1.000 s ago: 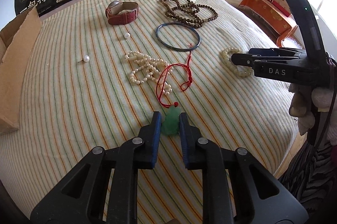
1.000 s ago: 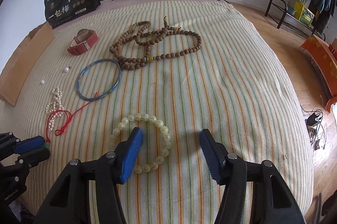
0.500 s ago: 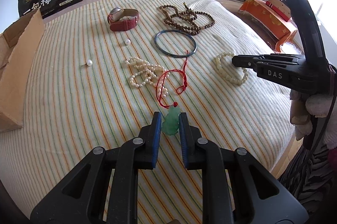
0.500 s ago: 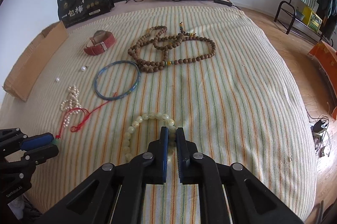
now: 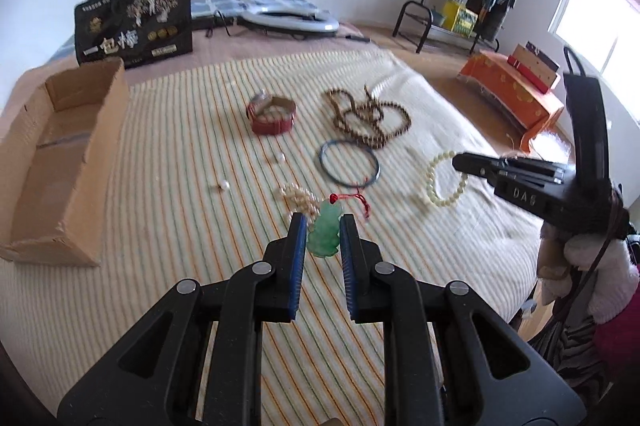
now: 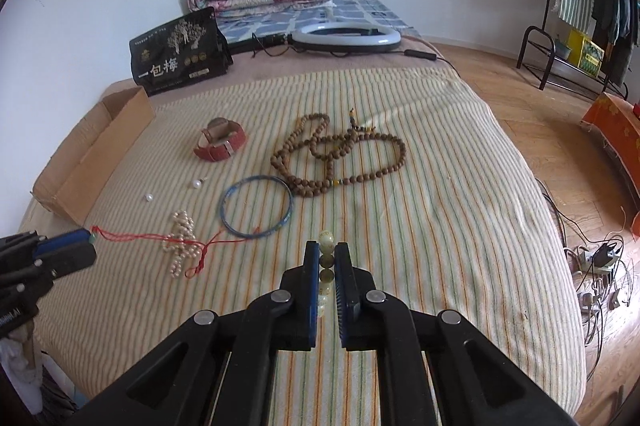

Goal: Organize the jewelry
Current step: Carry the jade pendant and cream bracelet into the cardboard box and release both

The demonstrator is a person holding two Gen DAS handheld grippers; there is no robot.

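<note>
Lying open at the far left of the striped bedspread [image 5: 168, 210], the cardboard box [image 5: 64, 162] probably serves as the destination, with watch [image 5: 273, 114], wooden beads [image 5: 370, 120], blue bangle [image 5: 349, 162] and pearl strand [image 6: 182, 244] spread beside it for single picks. Left gripper [image 5: 323, 226] is clamped on the green pendant [image 5: 326, 232], its red cord [image 6: 132, 235] trailing, presumably for carrying. Right gripper [image 6: 327, 258] is pinched tight on the pale bead bracelet [image 5: 444, 182], which hangs clear of the cloth.
</note>
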